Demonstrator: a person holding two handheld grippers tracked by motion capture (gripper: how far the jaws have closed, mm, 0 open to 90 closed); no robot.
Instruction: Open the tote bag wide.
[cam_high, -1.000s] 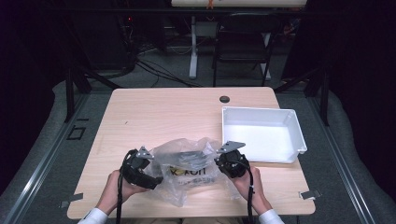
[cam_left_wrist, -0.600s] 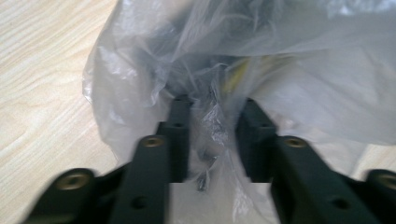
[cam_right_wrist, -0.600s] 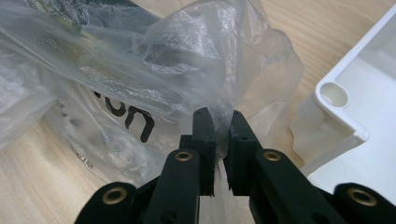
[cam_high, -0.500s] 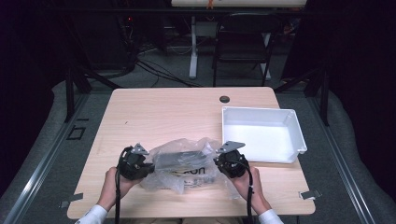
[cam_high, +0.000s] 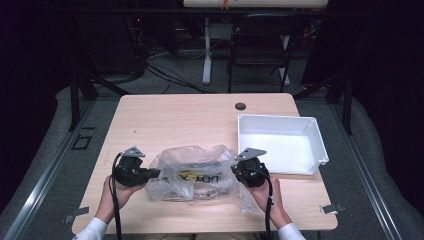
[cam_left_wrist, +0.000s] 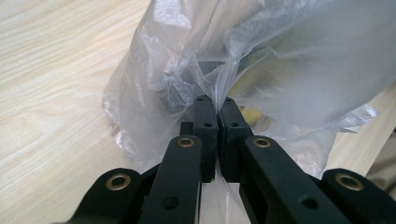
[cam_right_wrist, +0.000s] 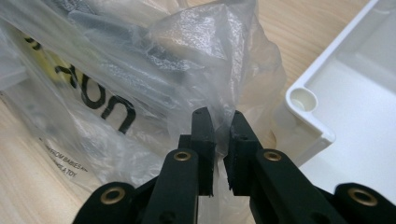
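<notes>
High view: clear plastic bag (cam_high: 192, 172) lies on the wooden table (cam_high: 175, 115), near the front edge, between both hands; dark items and black lettering show through the film; left gripper (cam_high: 154, 173) sits at the bag's left edge, jaws pointing right into the plastic; right gripper (cam_high: 235, 170) sits at the bag's right edge, jaws pointing left; white tray (cam_high: 282, 145) stands just right of the bag, close behind the right gripper; left hand (cam_high: 117, 192) and right hand (cam_high: 265, 195) come in from the bottom, white cuffs at the frame edge; small dark hole (cam_high: 240, 106) in the tabletop behind the tray.

Left gripper view: left gripper (cam_left_wrist: 215, 105) jaws pinched together on a fold of the bag (cam_left_wrist: 289, 60); jaws have just been closing, film now caught between the pads; bag bulges up and away from the tips; bare table (cam_left_wrist: 51, 70) to the left.

Right gripper view: right gripper (cam_right_wrist: 219, 122) jaws nearly together, thin pleat of bag (cam_right_wrist: 140, 70) clamped between them; black lettering on the film at left; tray corner (cam_right_wrist: 303, 102) just right of the tips, apart from the jaws; bag film touches or nearly touches the tray corner, can't tell which.
</notes>
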